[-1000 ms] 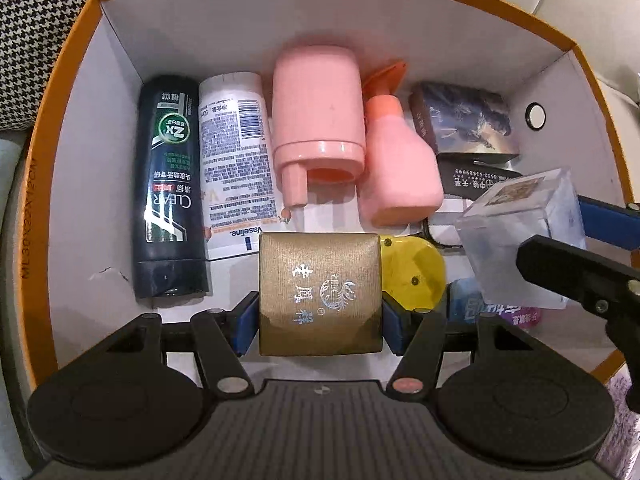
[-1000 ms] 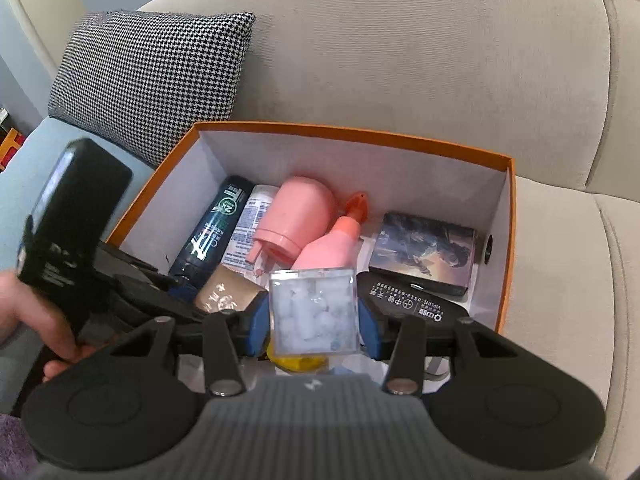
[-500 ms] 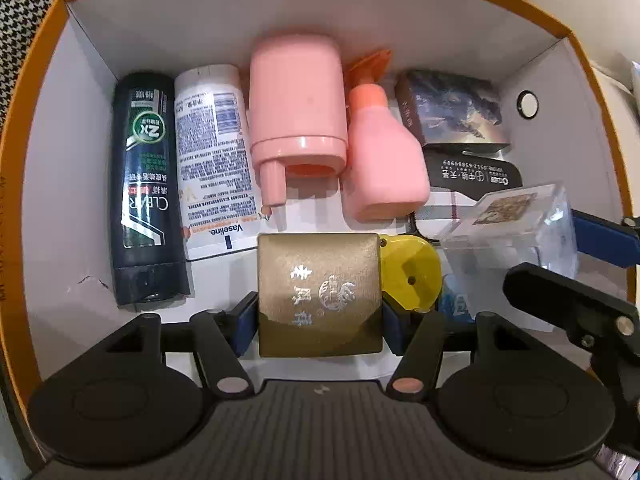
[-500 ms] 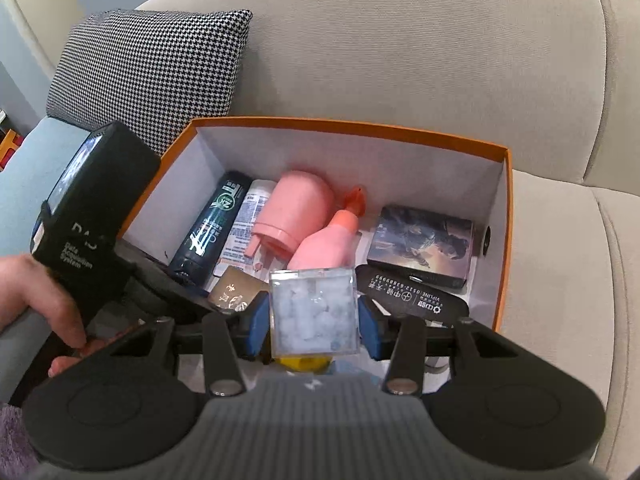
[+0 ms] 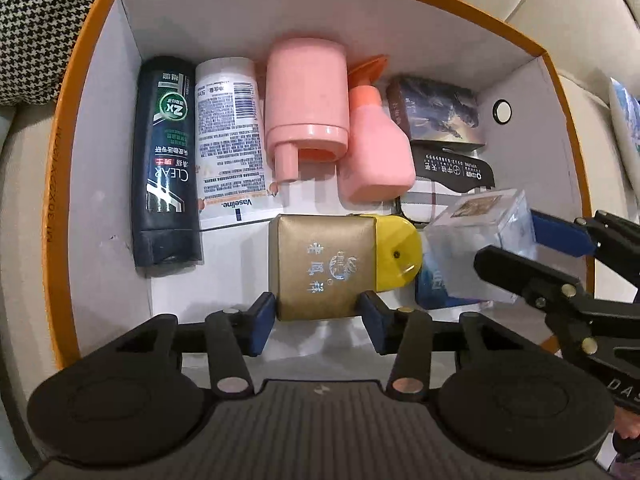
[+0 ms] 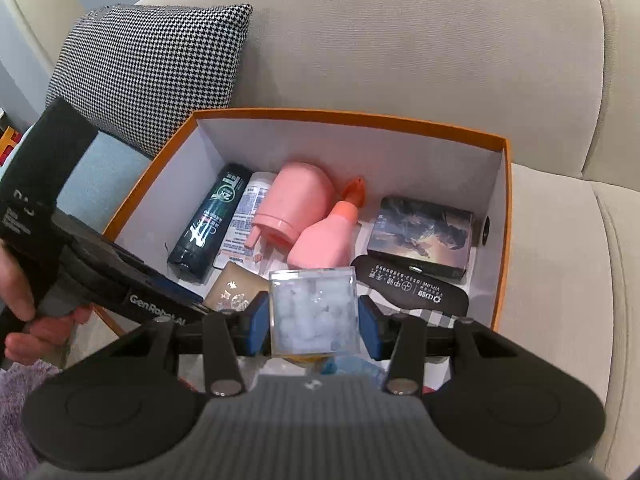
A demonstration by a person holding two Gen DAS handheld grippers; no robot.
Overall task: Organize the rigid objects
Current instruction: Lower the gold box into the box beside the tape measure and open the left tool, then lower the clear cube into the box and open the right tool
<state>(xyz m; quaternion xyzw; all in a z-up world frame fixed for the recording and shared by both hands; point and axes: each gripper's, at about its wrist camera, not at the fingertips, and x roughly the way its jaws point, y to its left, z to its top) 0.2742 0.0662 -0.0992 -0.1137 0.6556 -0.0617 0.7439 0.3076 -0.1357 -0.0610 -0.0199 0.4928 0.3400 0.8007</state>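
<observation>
Blue pads on your left gripper (image 5: 318, 322) sit either side of the gold box (image 5: 325, 266), and the jaws are closing with the near end of that box between them; the pads look just shy of its sides, so I wouldn't call it a grip. The gold box lies flat on the floor of the orange box (image 5: 72, 128), touching a yellow thing (image 5: 398, 256) on its right.

Your right gripper (image 6: 313, 326) is clamped on the clear cube (image 6: 313, 310), which hangs over the near right part of the orange box.

Only the left wrist view gives you the full layout from above: dark bottle (image 5: 166, 160), white tube (image 5: 230, 144), pink cup (image 5: 306, 100) and pink bottle (image 5: 374, 144) in a row along the far side, then the picture box (image 5: 436, 114) with a black case (image 5: 452, 168) in front of it. It also catches a blue packet (image 5: 436, 284) under the cube.

Only the right wrist view shows you the surroundings: beige sofa (image 6: 440, 40), checked cushion (image 6: 152, 68), and your left hand (image 6: 24, 308) wrapped round the other gripper's handle. There the yellow thing is mostly hidden behind the cube.
</observation>
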